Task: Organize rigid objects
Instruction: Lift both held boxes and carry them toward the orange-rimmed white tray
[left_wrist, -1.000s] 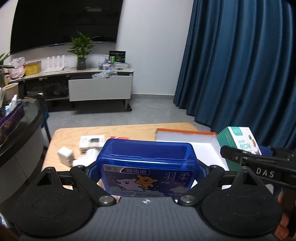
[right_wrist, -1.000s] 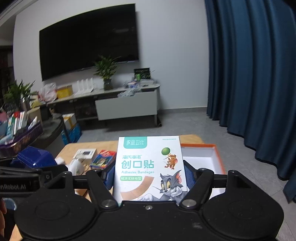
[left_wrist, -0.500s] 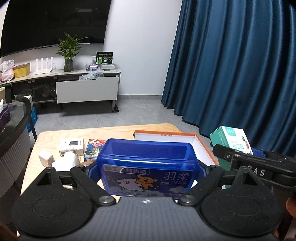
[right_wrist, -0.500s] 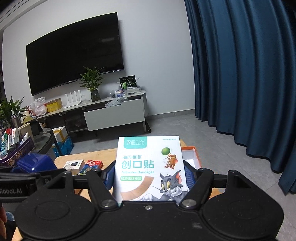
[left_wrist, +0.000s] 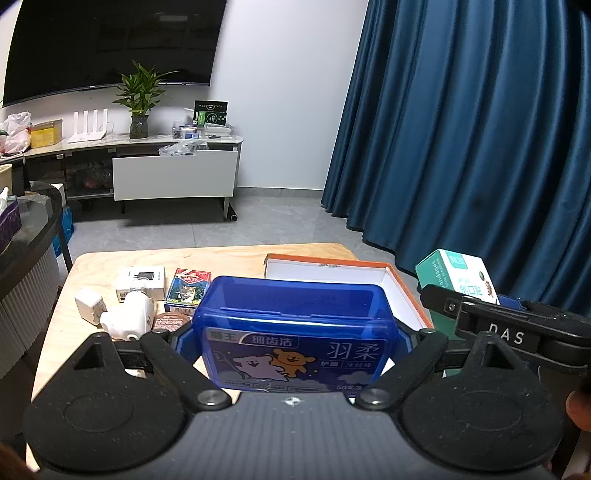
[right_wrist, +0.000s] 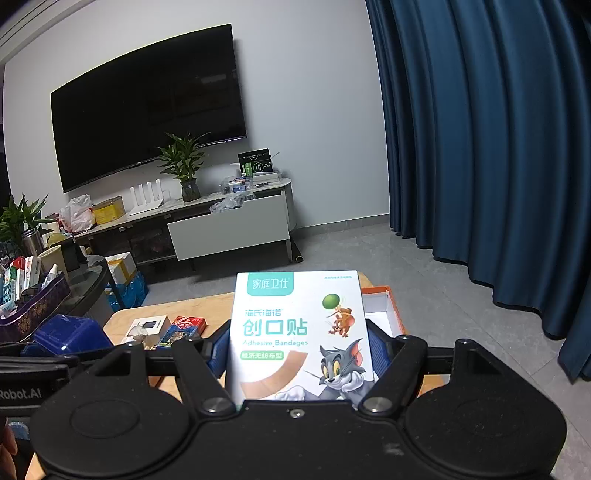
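A: What lies at the left of the table (left_wrist: 229, 254)?

B: A white plug (left_wrist: 89, 305) by the left edge, then a white adapter (left_wrist: 130, 320), a round tin (left_wrist: 170, 320), a small white box (left_wrist: 141, 280) and a card pack (left_wrist: 187, 291), all close together.

A: And the left gripper (left_wrist: 295, 332)?

B: It is clenched on a blue case (left_wrist: 297, 328), one finger on each side. The case is held up above the near part of the table, lid face toward the camera.

A: What is behind it?

B: An open tray (left_wrist: 332, 269) with an orange rim and white inside, lying on the right half of the table.

A: And the right gripper (right_wrist: 299, 347)?

B: It grasps a bandage box (right_wrist: 299, 332) upright between its blue pads, held over the table's right side, near the tray (right_wrist: 386, 306). From the left camera the same box (left_wrist: 458, 275) shows just right of the tray.
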